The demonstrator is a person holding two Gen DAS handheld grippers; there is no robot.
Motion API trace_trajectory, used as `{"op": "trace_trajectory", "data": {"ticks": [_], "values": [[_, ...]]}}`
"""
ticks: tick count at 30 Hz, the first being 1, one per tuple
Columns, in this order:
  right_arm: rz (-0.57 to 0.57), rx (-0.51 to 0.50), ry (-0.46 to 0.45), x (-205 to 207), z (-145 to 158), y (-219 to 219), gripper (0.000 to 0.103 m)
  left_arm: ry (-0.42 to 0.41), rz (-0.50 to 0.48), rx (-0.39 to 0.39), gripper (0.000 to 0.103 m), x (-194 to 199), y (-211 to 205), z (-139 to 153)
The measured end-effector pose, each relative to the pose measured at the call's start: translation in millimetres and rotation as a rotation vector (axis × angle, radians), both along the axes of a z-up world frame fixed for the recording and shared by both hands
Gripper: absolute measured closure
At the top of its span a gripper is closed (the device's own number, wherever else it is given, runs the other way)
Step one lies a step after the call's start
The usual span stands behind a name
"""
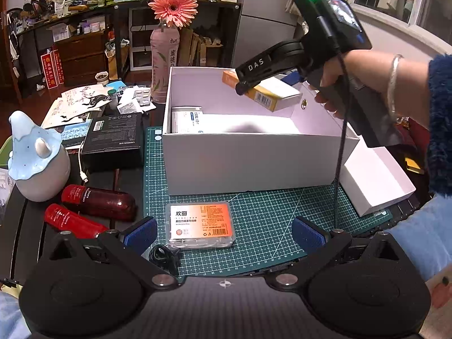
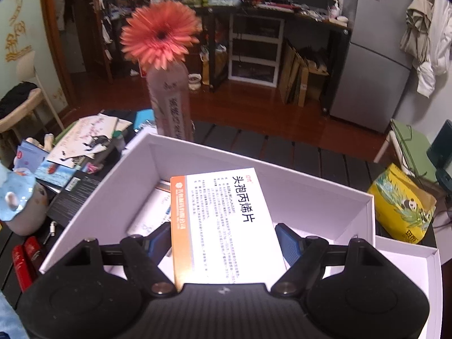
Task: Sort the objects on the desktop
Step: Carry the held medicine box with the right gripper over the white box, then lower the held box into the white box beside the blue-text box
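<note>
Two red tubes [image 1: 99, 202] [image 1: 72, 221], lower left of frame; two open white boxes [image 1: 251, 158] [image 1: 375, 180]; two medicine cartons [image 1: 271, 93] [image 1: 186, 118] at the larger box; one clear floss-pick case [image 1: 201, 224]; one gerbera [image 1: 173, 5].

Home, lived-in room. Fridge [image 2: 375, 56] w/ clothes hung beside, wood floor [image 2: 254, 113], cluttered shelving [image 1: 84, 14], drawer unit [image 2: 254, 48]. Gerbera [image 1: 173, 5] in drink bottle [image 1: 162, 65] on crowded bench [image 1: 127, 175].
</note>
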State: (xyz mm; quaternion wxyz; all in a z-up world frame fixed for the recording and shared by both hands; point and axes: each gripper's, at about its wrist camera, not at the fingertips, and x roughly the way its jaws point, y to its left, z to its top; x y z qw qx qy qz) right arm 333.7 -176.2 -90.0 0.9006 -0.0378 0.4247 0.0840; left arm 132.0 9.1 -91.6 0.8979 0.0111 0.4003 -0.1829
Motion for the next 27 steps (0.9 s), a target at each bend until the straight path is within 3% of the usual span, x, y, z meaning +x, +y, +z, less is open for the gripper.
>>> {"op": "trace_trajectory", "data": {"ticks": [27], "values": [[-0.126,-0.044,0.234,56,-56,10,0.026,0.013,0.014,-0.018,0.0,6,4,-3]]}}
